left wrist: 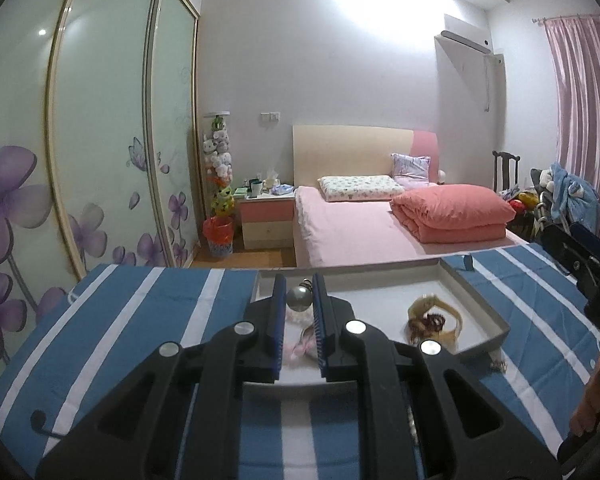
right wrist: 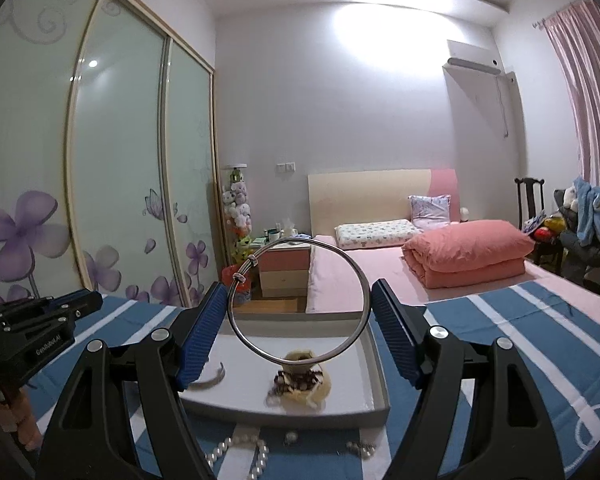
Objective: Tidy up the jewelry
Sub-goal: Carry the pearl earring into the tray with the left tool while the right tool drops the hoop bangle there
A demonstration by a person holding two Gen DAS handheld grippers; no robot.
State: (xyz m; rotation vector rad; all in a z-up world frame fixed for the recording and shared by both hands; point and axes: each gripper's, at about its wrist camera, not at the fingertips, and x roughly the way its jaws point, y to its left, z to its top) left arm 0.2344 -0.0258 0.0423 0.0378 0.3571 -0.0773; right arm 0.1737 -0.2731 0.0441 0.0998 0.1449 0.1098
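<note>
We're approx halfway: right claw (right wrist: 298, 320) clamped on bangle (right wrist: 300, 300), left claw (left wrist: 296, 312) together on earring (left wrist: 299, 297), both above tray (right wrist: 380, 376) w/ some pieces in, pearls (right wrist: 256, 452) etc. left at tabletop's near edge.

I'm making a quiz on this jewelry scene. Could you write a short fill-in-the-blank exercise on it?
1. The right gripper holds a silver ____ between its pads.
2. The left gripper is clamped on a ____ ornament.
3. The pearl necklace lies on the striped cloth, ____ the grey tray.

Missing words: bangle; silver ball; outside
</note>
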